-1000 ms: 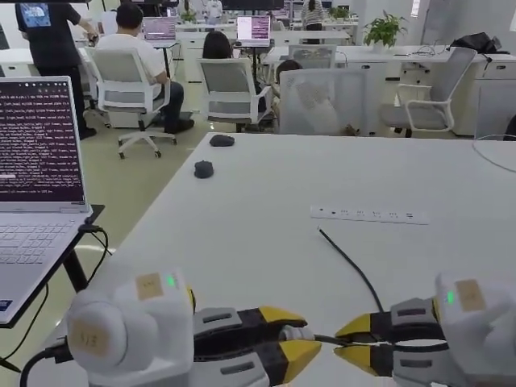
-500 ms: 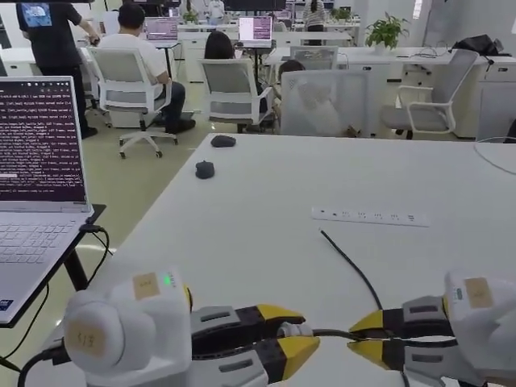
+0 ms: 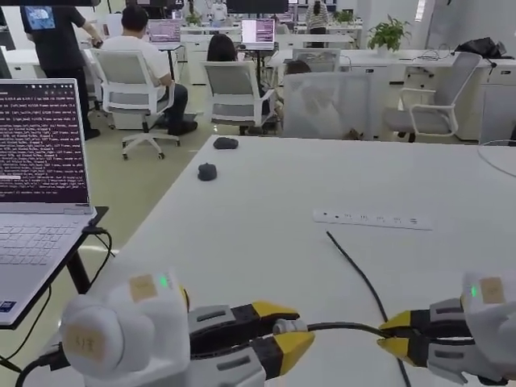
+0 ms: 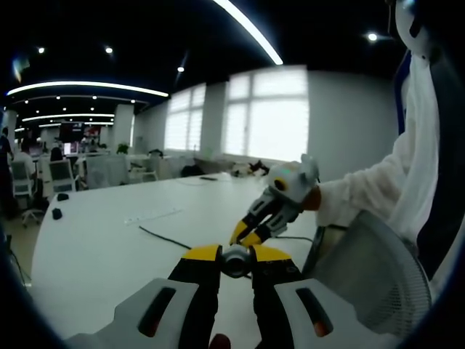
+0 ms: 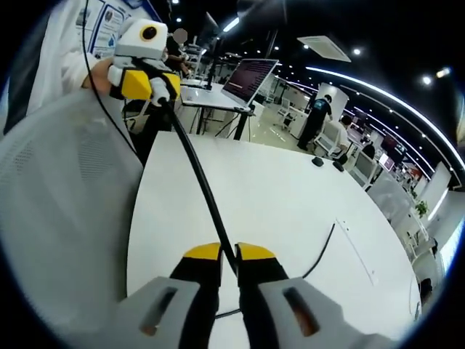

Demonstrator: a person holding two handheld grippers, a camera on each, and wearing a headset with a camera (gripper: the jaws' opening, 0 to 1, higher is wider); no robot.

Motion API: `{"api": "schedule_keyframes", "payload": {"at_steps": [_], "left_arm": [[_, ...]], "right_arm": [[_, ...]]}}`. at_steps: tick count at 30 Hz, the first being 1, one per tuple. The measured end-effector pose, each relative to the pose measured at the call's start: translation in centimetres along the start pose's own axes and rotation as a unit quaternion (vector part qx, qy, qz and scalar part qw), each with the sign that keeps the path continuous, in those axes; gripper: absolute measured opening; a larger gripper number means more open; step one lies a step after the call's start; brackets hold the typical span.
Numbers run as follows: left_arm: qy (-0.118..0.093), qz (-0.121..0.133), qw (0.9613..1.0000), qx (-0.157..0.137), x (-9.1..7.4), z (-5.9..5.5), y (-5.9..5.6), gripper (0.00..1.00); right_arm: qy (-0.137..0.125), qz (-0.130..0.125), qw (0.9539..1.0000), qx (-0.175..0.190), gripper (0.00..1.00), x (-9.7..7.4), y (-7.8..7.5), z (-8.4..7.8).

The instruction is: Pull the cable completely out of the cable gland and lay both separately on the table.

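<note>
A small grey cable gland (image 3: 284, 326) sits between the yellow tips of my left gripper (image 3: 302, 325), which is shut on it low over the white table (image 3: 242, 242). A black cable (image 3: 343, 327) leaves the gland to the right and passes through my right gripper (image 3: 385, 334), shut on it. Beyond that, the cable runs up the table toward the power strip. In the left gripper view the gland (image 4: 236, 262) is clamped in the left gripper (image 4: 237, 254). In the right gripper view the cable (image 5: 196, 174) stretches from the right gripper (image 5: 227, 253) to the left gripper (image 5: 149, 76).
A white power strip (image 3: 367, 218) lies across mid-table. A dark mouse (image 3: 207, 172) and another dark object (image 3: 226, 143) rest farther back. An open laptop (image 3: 40, 161) stands on a stand at the left. Office chairs and seated people are beyond the table's far edge.
My right gripper has moved to the right, away from the left gripper, and a longer length of cable now spans between them. The left gripper has stayed about where it was.
</note>
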State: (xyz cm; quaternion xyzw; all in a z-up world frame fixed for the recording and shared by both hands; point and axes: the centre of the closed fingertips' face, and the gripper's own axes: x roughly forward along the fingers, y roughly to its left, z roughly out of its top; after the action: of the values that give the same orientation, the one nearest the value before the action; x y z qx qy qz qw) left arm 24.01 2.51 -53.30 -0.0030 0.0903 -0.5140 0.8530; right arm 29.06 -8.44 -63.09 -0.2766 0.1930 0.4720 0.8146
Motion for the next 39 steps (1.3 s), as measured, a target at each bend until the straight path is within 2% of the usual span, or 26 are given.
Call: {"api": "schedule_keyframes", "payload": {"at_steps": [4,6,8,14,23,30,39], "left_arm": [[0.002,0.017,0.9998,-0.007,-0.2,-0.2,0.8,0.16],[0.001,0.027,0.9996,-0.008,-0.3,-0.2,1.2,0.16],[-0.002,0.035,0.9993,-0.015,-0.5,-0.2,1.7,0.16],[0.001,0.043,0.9989,-0.021,-0.5,-0.3,2.0,0.16],[0.008,0.045,0.9986,-0.027,-0.5,-0.8,2.2,0.16],[0.011,0.050,0.9981,-0.034,-0.5,-1.0,2.7,0.16],[0.018,0.056,0.9973,-0.045,-0.6,-1.4,3.2,0.16]], "right_arm": [[0.016,0.004,0.9998,0.011,0.07,0.1,-0.7,-1.5],[0.046,0.000,0.9989,0.005,0.07,0.2,-1.2,-2.9],[0.052,-0.005,0.9986,0.010,0.07,0.7,-1.7,-3.6],[0.074,-0.023,0.9964,0.034,0.07,2.5,-3.2,-5.4],[0.087,-0.025,0.9944,0.054,0.07,6.9,-3.9,-5.7],[0.085,-0.005,0.9942,0.065,0.07,10.2,-3.6,-5.2],[0.101,0.016,0.9915,0.080,0.07,12.2,-3.3,-6.4]]}}
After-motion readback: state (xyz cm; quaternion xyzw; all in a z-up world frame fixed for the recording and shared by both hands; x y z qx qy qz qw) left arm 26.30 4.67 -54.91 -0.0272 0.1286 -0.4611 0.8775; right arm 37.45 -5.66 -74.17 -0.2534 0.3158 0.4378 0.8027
